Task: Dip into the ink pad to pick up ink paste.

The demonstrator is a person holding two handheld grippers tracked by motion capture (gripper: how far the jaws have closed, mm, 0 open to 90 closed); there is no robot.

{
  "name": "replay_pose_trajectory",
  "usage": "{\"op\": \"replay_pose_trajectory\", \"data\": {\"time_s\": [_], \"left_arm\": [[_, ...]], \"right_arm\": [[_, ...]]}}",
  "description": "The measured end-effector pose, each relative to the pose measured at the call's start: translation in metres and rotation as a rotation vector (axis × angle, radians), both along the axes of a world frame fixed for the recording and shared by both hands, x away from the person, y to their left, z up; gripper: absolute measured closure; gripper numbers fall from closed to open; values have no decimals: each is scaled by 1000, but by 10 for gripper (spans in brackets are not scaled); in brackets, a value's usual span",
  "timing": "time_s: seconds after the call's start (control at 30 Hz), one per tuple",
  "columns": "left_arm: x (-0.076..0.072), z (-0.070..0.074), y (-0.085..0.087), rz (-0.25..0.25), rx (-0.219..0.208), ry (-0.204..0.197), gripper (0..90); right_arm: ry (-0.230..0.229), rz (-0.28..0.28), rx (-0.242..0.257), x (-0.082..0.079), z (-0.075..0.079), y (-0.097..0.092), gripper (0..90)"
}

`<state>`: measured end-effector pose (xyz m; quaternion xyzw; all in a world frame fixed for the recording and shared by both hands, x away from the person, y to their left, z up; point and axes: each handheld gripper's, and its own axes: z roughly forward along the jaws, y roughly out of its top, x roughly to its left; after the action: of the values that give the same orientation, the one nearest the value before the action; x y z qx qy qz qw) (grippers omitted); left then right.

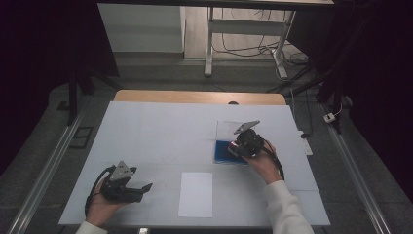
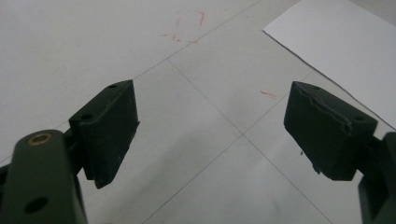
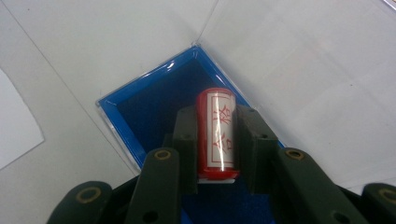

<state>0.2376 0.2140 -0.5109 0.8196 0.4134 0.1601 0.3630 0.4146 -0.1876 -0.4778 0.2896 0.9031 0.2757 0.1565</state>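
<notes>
White covering spreads over the table (image 1: 160,131), with a strip of bare wood at its far edge and dark floor, cables and the legs of another table beyond.

From the high view, a blue box (image 1: 225,152) sits right of the middle, its clear lid (image 1: 228,130) standing open behind it. The right gripper (image 1: 239,147) is lowered over the box, held by a hand in a white sleeve. A sheet of paper (image 1: 196,194) lies near the front edge, well apart from the box. The left gripper (image 1: 141,189) rests low at the front left, just beside the paper, its tips pointing toward it.

The left gripper view shows that gripper's (image 2: 210,128) two black jaws wide apart with nothing between them. Below them is the white table surface, crossed by thin lines and a few faint red marks (image 2: 187,28). A corner of the paper (image 2: 341,51) shows at upper right.

The right gripper view shows the right gripper (image 3: 215,123) with its jaws clamped on a red stamp (image 3: 215,133), a small cylinder with a white label bearing red characters. The stamp hangs over the dark blue inside of the box (image 3: 140,100), whose bright blue rim frames it. I cannot tell if the stamp touches the box's floor. The clear lid (image 3: 154,28) rises behind.
</notes>
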Motion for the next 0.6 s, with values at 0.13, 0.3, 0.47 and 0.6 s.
{"op": "replay_pose_trajectory", "data": {"time_s": [0.13, 0.3, 0.47, 0.6], "left_arm": [[0, 0, 0, -1, 1, 1, 183], [0, -1, 0, -2, 3, 1, 183], [1, -1, 0, 0, 3, 2, 183], [1, -1, 0, -3, 5, 2, 183]], "right_arm": [[-3, 2, -7, 0, 0, 1, 703], [-12, 11, -12, -1, 0, 1, 703], [-13, 10, -8, -1, -1, 0, 703], [-13, 10, -10, -1, -1, 0, 703]]}}
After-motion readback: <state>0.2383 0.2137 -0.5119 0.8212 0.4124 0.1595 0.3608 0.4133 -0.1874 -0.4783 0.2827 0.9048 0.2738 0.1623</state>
